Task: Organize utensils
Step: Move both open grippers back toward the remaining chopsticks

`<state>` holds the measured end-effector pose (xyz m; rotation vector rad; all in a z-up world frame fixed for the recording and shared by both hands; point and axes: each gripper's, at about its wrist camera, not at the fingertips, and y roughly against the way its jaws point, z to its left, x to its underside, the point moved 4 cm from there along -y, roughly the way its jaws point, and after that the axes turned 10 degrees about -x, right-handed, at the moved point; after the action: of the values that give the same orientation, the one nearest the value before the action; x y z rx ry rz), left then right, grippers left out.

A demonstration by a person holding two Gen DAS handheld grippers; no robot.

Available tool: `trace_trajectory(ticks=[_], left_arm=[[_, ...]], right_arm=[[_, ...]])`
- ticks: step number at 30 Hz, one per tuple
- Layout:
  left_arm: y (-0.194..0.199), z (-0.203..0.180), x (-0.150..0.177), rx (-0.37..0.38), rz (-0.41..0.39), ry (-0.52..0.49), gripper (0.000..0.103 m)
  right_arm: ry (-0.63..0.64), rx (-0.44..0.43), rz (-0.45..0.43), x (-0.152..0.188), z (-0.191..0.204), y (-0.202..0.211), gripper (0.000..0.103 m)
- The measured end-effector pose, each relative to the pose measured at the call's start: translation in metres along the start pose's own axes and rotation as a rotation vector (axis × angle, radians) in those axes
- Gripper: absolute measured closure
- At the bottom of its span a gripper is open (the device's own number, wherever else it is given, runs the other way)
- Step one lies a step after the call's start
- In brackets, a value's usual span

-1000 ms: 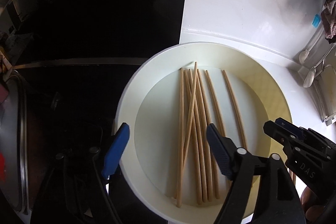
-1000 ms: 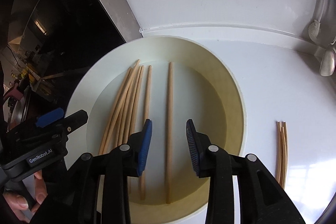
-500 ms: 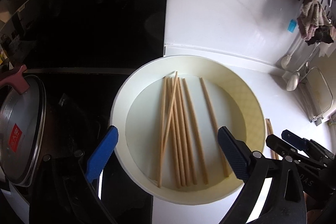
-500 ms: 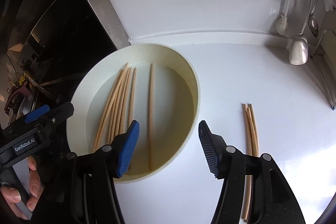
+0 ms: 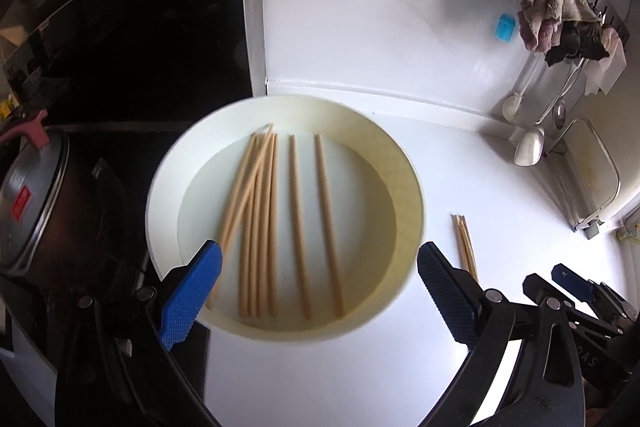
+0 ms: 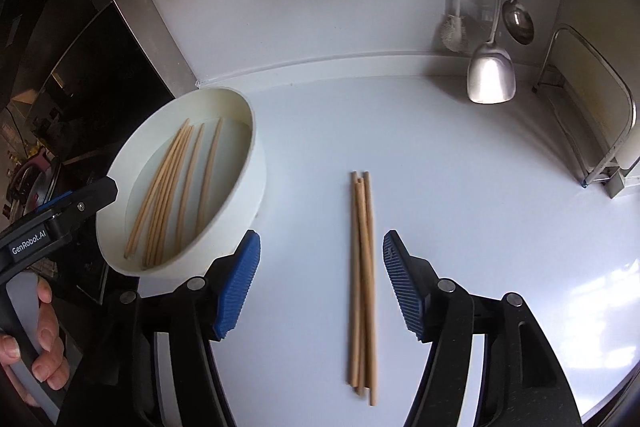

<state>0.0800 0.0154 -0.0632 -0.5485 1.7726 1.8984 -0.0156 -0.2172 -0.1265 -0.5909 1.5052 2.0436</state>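
- On the white counter (image 6: 460, 163), beside the dark stove (image 5: 132, 39), a round white basin (image 5: 412, 195) sits with loose chopsticks (image 5: 260, 223) lying flat in it.
- Left gripper (image 5: 318, 291) hovers over the basin's near rim, jaws spread very wide and just been opening, gripping nothing.
- Right gripper (image 6: 320, 283) has also been opening; its jaws stand apart and empty, above a small bundle of chopsticks (image 6: 362, 279) lying on the counter just right of the basin.
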Motion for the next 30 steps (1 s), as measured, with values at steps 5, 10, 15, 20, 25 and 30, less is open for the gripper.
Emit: trace_trajectory(ticks=[5,10,15,20,25,30], left_arm=[[0.015,-0.034,0.032,-0.043,0.009,0.022,0.006],[0.025,-0.054,0.064,-0.065,0.044,0.046,0.006],[0.023,-0.059,0.079,-0.087,0.048,0.049,0.006],[0.005,-0.061,0.086,-0.092,-0.019,0.038,0.006],[-0.013,-0.062,0.089,-0.066,-0.054,0.031,0.006],[-0.033,-0.07,0.094,-0.043,-0.037,0.023,0.006]], right_arm=[[0.015,-0.019,0.005,0.013,-0.045,0.015,0.039],[0.001,-0.065,0.056,0.027,-0.082,0.001,0.039],[-0.011,-0.104,0.074,0.035,-0.092,-0.017,0.039],[-0.004,-0.081,0.055,0.042,-0.087,-0.045,0.039],[0.067,-0.049,0.023,0.041,-0.072,-0.065,0.039],[0.111,-0.018,0.024,0.041,-0.066,-0.08,0.039]])
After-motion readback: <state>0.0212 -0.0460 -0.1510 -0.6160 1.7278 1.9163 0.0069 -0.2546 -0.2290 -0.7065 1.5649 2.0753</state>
